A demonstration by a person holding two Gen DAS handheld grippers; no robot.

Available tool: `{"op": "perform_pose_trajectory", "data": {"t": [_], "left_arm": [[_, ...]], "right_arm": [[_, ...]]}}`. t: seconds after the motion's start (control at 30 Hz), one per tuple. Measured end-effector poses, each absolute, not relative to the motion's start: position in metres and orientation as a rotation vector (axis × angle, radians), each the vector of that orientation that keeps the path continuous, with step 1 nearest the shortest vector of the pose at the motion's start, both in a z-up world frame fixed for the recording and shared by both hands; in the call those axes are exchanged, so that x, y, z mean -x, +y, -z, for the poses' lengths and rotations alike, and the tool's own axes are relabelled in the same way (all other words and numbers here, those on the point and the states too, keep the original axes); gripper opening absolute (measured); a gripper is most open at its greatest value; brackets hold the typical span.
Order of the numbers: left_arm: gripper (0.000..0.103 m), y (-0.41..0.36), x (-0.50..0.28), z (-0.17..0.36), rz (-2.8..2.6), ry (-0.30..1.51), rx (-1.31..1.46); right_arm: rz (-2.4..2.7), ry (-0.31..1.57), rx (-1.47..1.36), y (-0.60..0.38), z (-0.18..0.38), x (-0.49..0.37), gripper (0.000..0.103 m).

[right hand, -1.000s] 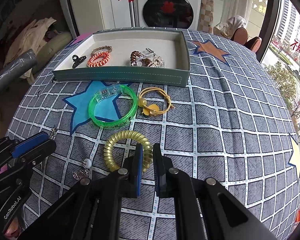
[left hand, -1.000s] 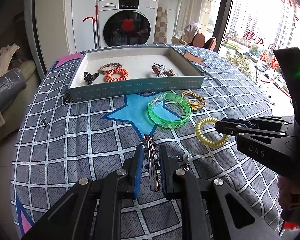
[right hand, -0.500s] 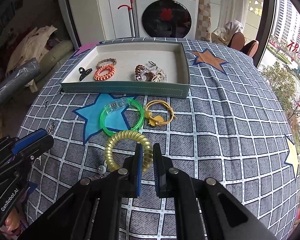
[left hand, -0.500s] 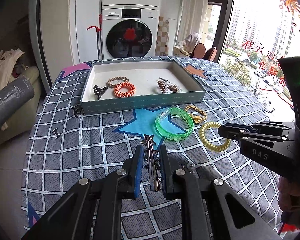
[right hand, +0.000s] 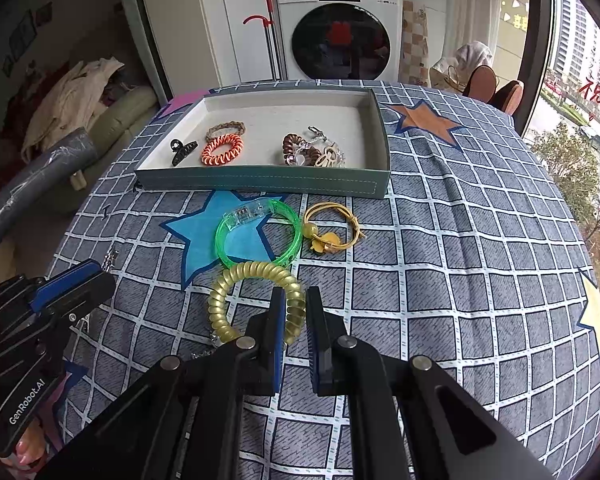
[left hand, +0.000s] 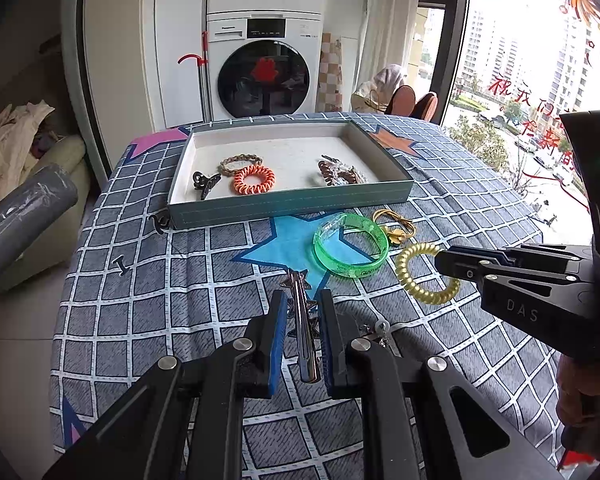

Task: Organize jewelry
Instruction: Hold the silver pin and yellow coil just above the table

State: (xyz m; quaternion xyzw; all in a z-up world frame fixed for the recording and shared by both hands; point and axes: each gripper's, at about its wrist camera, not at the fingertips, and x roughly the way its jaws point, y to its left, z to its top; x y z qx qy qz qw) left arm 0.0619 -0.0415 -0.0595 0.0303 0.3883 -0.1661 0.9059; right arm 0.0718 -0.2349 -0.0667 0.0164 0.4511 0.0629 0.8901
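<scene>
My left gripper (left hand: 303,300) is shut on a silver metal hair clip (left hand: 303,328) and holds it above the checked cloth. My right gripper (right hand: 292,300) is shut on a yellow coil hair tie (right hand: 252,288), which also shows in the left wrist view (left hand: 420,276), lifted off the cloth. The grey tray (right hand: 260,180) lies ahead and holds a black claw clip (right hand: 182,150), an orange coil tie (right hand: 222,148), a braided band and brown pieces. A green bangle (right hand: 256,232) and a yellow cord bracelet (right hand: 332,228) lie on the cloth before the tray.
A small pearl earring (left hand: 380,328) lies on the cloth by my left gripper. A washing machine (right hand: 336,28) stands behind the table. A grey padded tube (left hand: 16,212) and a sofa with clothes are at the left. A window is at the right.
Both grippers have risen and pulled back from the table with their items; the tray and the bangle now look farther away. The yellow coil tie has come up off the cloth.
</scene>
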Motion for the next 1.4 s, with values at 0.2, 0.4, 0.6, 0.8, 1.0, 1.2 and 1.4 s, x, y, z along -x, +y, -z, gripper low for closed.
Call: {"op": "perform_pose_trajectory", "data": {"t": [0.2, 0.4, 0.6, 0.8, 1.0, 1.2, 1.4], "left_arm": [[0.036, -0.047, -0.059, 0.059, 0.344, 0.801, -0.080], [0.036, -0.051, -0.058, 0.058, 0.340, 0.803, -0.088], [0.036, -0.053, -0.058, 0.058, 0.338, 0.803, -0.092], [0.036, -0.056, -0.058, 0.057, 0.334, 0.801, -0.098], [0.036, -0.056, -0.058, 0.057, 0.334, 0.800, -0.099], [0.036, -0.057, -0.059, 0.055, 0.332, 0.800, -0.102], [0.036, -0.057, -0.061, 0.052, 0.328, 0.799, -0.107]], "right_arm": [[-0.130, 0.935, -0.049, -0.242, 0.069, -0.069, 0.011], [-0.131, 0.929, -0.063, -0.248, 0.070, -0.067, 0.011], [-0.137, 0.921, -0.076, -0.252, 0.068, -0.066, 0.011], [-0.144, 0.909, -0.085, -0.254, 0.065, -0.065, 0.011], [-0.148, 0.906, -0.087, -0.254, 0.064, -0.065, 0.011], [-0.148, 0.904, -0.091, -0.254, 0.062, -0.066, 0.011], [-0.153, 0.895, -0.094, -0.254, 0.058, -0.070, 0.011]]}}
